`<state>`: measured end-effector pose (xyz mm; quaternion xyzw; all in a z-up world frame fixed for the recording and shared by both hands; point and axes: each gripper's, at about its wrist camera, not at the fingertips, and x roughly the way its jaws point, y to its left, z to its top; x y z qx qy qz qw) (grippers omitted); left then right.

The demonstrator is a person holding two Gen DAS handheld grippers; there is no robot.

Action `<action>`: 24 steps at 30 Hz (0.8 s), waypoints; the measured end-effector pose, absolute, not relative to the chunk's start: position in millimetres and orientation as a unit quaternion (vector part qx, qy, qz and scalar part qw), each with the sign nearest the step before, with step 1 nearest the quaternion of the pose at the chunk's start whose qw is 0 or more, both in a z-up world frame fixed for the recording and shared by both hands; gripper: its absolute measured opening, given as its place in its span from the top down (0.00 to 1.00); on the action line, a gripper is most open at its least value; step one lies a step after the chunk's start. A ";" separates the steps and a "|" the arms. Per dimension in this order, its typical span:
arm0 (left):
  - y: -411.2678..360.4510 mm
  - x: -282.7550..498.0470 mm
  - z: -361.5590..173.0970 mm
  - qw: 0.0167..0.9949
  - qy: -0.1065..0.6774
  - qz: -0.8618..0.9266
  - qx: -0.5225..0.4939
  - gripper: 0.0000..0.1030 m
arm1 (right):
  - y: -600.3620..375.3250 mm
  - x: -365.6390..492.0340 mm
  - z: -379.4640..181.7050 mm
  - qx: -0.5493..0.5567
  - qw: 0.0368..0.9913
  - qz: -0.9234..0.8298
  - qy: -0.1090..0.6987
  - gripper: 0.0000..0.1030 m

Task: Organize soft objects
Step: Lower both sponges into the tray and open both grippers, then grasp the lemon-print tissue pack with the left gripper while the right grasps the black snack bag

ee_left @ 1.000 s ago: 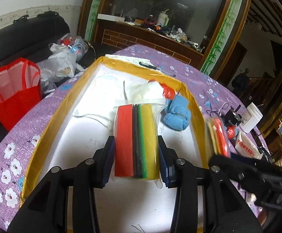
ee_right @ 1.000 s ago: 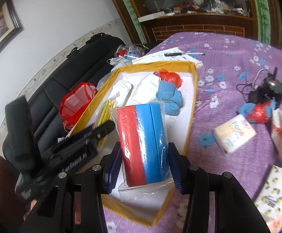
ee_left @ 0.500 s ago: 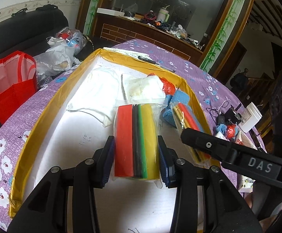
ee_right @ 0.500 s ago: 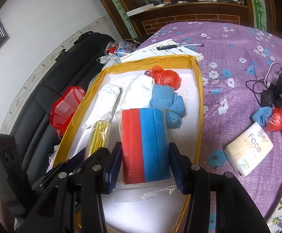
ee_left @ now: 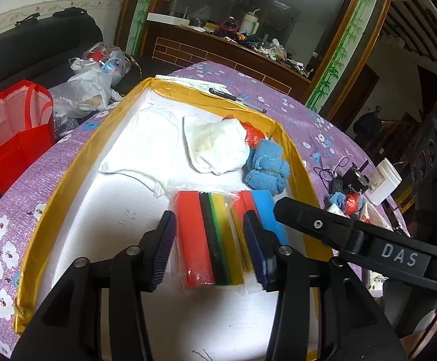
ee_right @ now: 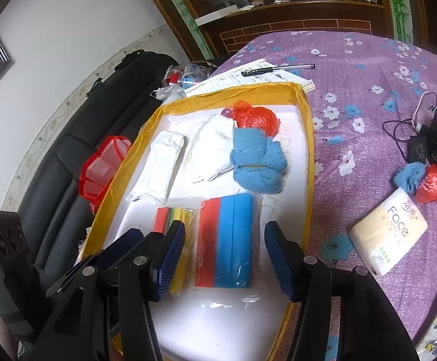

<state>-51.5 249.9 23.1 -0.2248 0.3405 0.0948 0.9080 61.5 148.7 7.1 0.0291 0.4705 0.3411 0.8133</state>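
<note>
Both tools are letting go right now. Left tool (ee_left: 209, 240): jaws are opening, pads are pulling off the bagged red/black/green/yellow sponge pack (ee_left: 207, 237), which is still between them but lying on the white floor of the yellow-rimmed box (ee_left: 55, 192). A second ago it was pinching that pack tight. Right tool (ee_right: 224, 258): jaws are also opening, clear gaps showing on both sides of the bagged red/blue sponge pack (ee_right: 227, 240). A second ago that pack was being carried in over the near box edge; now it is sitting flat inside the box, just beside the other pack and on its right.

My read: both placements are landing, and the two packs are ending up side by side in the near half of the box. What's left is probably backing out without dragging the loose plastic.

Farther back in the box: white cloths (ee_left: 215, 144), blue towel bundle (ee_right: 257, 165), red plastic bag (ee_right: 256, 118).

Surface: round desk under a purple floral cloth (ee_right: 369, 60). A tissue pack (ee_right: 388, 231), a blue-and-red bundle (ee_right: 426, 177), a charger with cables, a pen (ee_right: 278, 69) and a notepad are lying outside the box. Room: black sofa (ee_left: 22, 54) with a red mesh bag (ee_left: 10, 132) and plastic bags, and a cluttered wooden counter behind.
</note>
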 end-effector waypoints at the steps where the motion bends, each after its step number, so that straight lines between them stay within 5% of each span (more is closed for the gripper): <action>1: 250.0 -52.5 24.5 0.909 0.338 0.095 -0.225 0.51 | 147.4 60.8 8.8 0.031 0.814 0.342 0.469 0.44; 24: 199.7 -53.4 51.4 0.923 0.334 0.070 -0.177 0.51 | 64.2 47.4 43.5 0.093 0.823 0.345 0.441 0.43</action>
